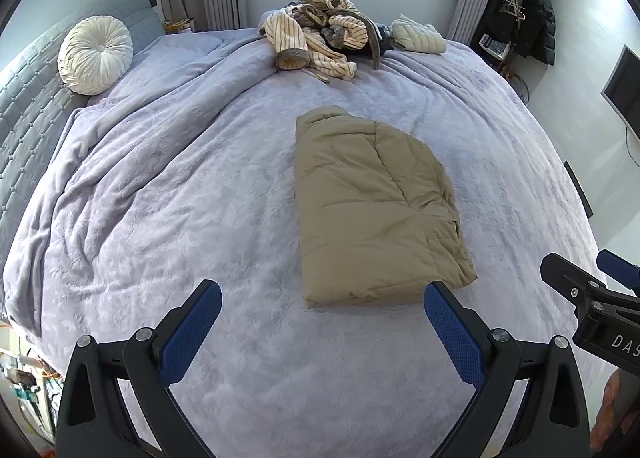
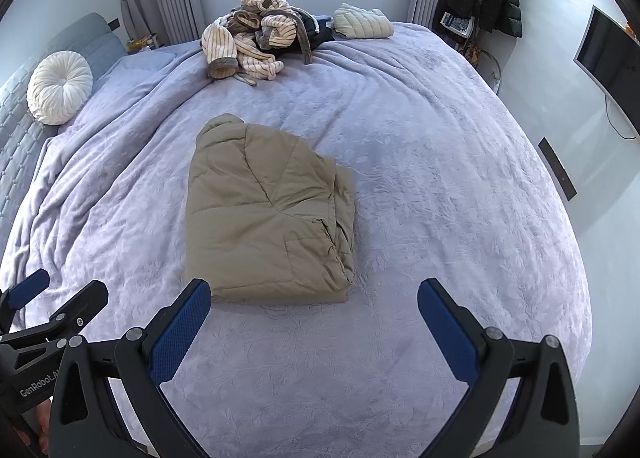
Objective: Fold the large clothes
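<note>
Both the left hand-held gripper (image 1: 322, 300) and right hand-held gripper (image 2: 314, 296) gape empty; folded tan jacket (image 1: 372, 210) hides its sleeves.

Tan puffy coat (image 2: 268, 214), plain all over. Soft purple blanket (image 2: 420, 178) with a leafy pattern. Cream robe (image 2: 248, 42) with thin brown stripes and grey-brown trim. White round pillow (image 2: 60, 87). Pale green quilted jacket (image 2: 362, 25). Grey-blue headboard (image 1: 24, 110). Blue bumpy pads (image 1: 188, 338) on black fingers.
</note>
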`<act>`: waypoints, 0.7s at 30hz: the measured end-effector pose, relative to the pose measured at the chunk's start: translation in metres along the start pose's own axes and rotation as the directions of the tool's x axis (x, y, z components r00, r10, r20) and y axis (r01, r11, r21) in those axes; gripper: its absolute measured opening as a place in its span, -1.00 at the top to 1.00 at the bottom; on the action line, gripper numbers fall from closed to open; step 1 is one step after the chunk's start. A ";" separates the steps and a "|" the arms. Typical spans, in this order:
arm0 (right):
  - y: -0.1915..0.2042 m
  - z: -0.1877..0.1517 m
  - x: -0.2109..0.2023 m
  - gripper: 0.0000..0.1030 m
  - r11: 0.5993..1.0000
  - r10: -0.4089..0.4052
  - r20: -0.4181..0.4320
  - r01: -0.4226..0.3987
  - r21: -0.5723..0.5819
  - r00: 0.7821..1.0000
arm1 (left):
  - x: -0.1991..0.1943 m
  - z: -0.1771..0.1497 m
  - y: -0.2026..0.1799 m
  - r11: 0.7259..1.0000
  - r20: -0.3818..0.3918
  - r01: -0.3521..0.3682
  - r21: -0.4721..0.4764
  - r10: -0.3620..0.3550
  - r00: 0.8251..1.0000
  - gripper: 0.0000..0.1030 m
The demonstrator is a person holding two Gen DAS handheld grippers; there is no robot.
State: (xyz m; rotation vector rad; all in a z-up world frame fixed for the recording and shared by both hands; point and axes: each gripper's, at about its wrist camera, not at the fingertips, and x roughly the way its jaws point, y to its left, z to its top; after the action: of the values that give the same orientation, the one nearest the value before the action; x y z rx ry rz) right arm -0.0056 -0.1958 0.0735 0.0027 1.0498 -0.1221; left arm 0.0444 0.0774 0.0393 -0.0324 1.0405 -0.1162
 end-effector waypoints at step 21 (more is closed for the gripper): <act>-0.002 0.000 -0.001 -0.99 1.000 -0.001 -0.002 0.001 0.004 1.000 | 0.000 0.002 -0.002 1.000 0.005 -0.001 0.009 0.001 1.000 -0.97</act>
State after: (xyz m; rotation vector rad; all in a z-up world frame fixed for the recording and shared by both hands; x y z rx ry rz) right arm -0.0060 -0.1977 0.0743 0.0065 1.0517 -0.1251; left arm 0.0459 0.0755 0.0408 -0.0241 1.0347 -0.1194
